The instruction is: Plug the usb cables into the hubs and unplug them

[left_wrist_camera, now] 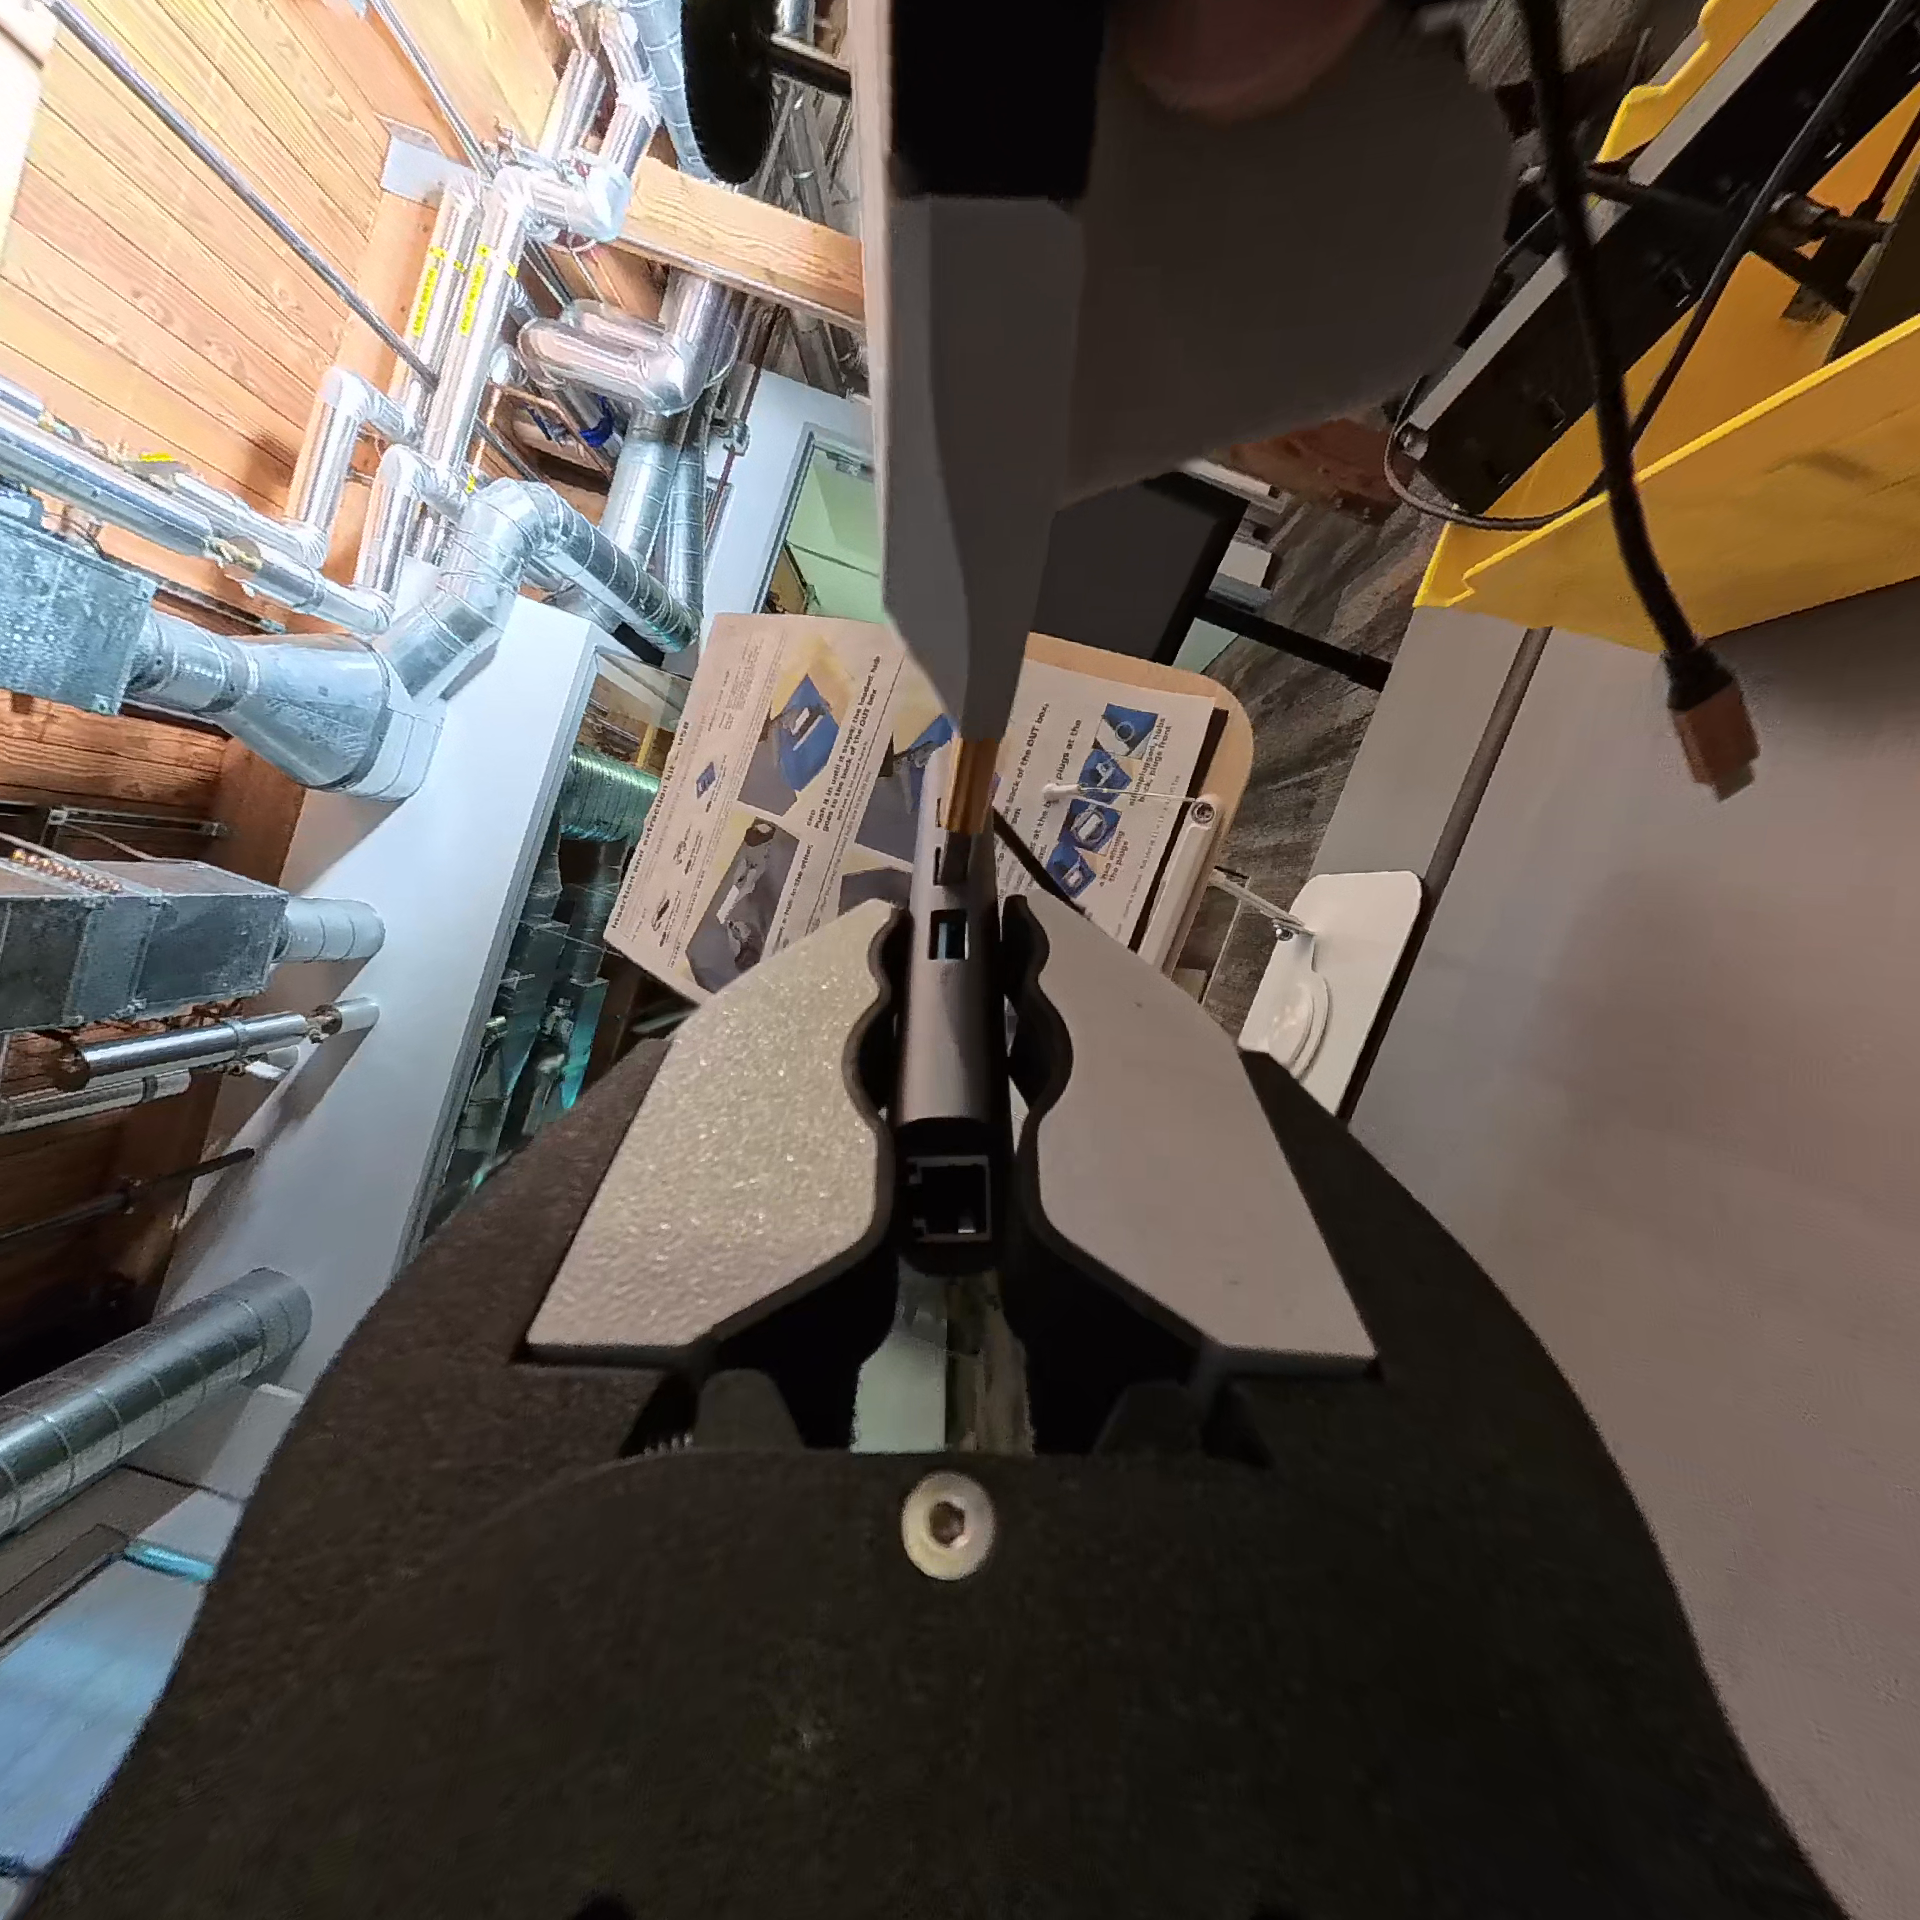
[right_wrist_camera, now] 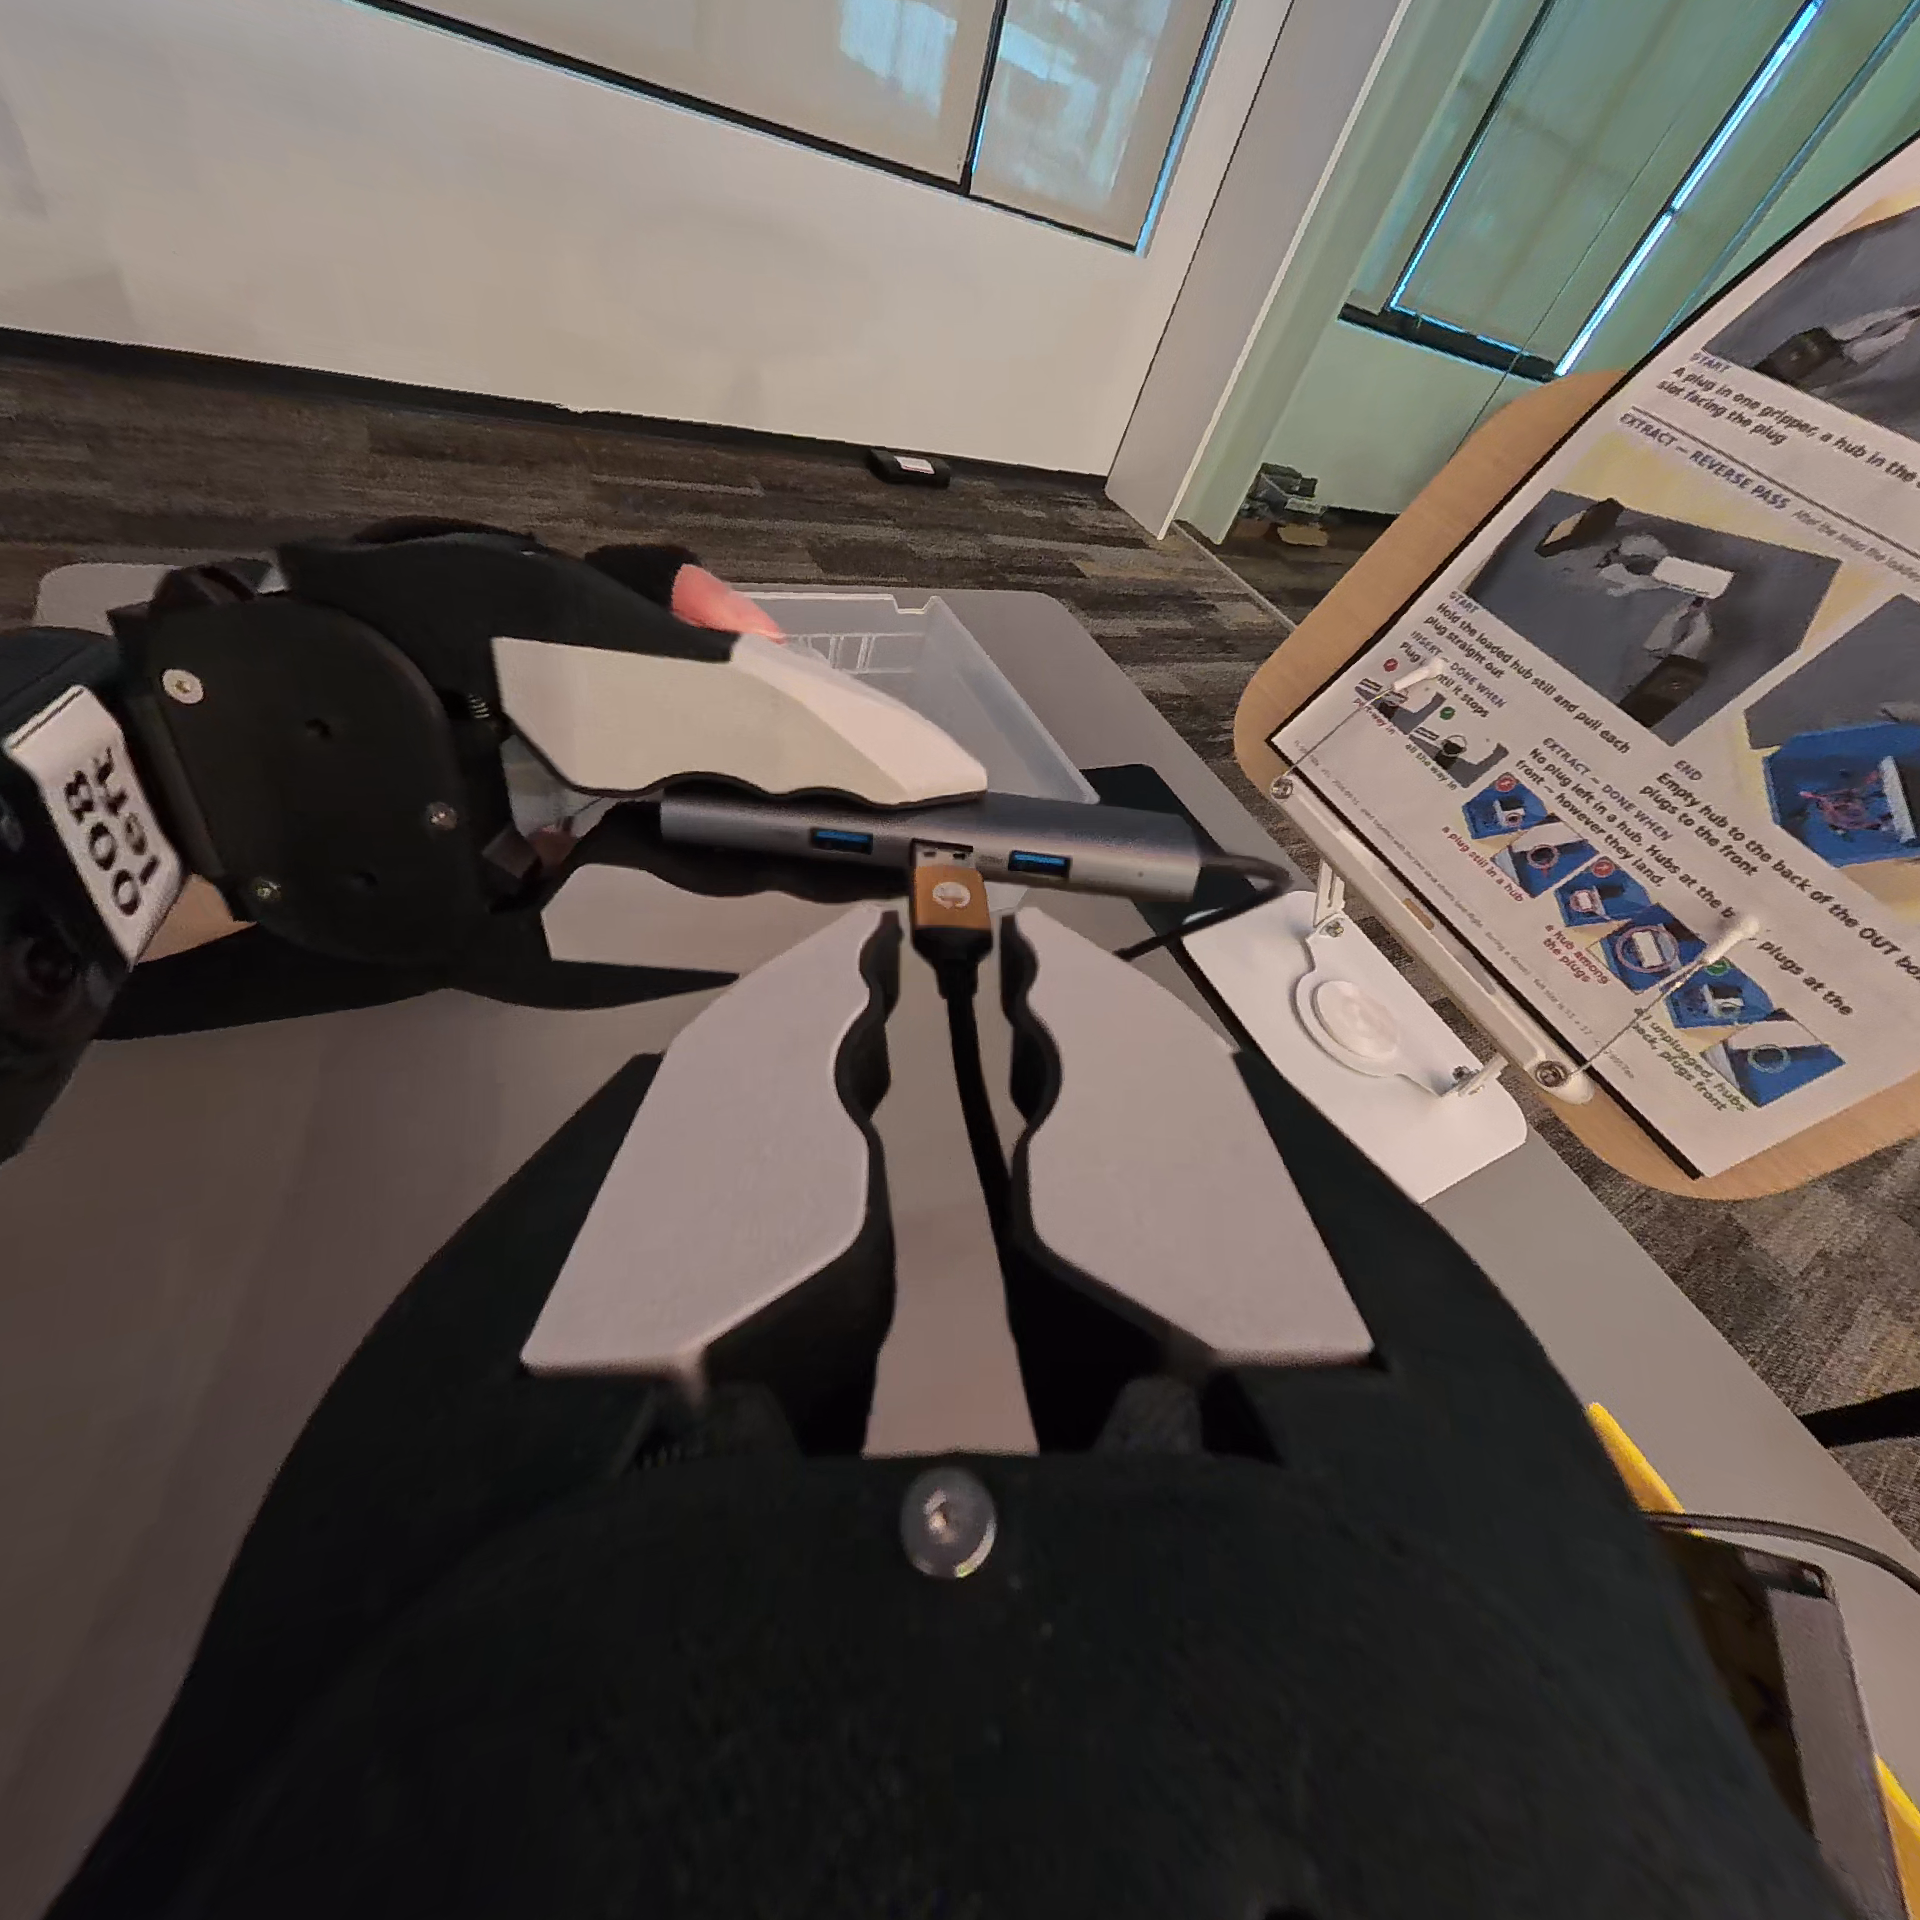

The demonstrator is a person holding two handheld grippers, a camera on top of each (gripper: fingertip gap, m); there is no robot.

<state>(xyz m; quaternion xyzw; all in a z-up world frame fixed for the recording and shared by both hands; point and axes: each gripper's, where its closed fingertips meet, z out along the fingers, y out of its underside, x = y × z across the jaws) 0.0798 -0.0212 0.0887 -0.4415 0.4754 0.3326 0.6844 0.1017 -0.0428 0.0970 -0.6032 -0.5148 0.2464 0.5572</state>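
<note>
The left gripper [left_wrist_camera: 948, 935] clamps a grey USB hub [right_wrist_camera: 935, 836] between its fingers. The right gripper [right_wrist_camera: 948, 940] pinches an orange USB plug [right_wrist_camera: 948, 902] at its fingertips; the plug's metal tip sits in the hub's middle port, ahead of the fingers.

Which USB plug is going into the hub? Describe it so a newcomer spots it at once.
On the grey table, find the slim grey metal hub held by the left gripper. At its middle port sits the copper-coloured USB plug on a black cable, between the right gripper's fingers. The ports beside it are blue and empty.
</note>
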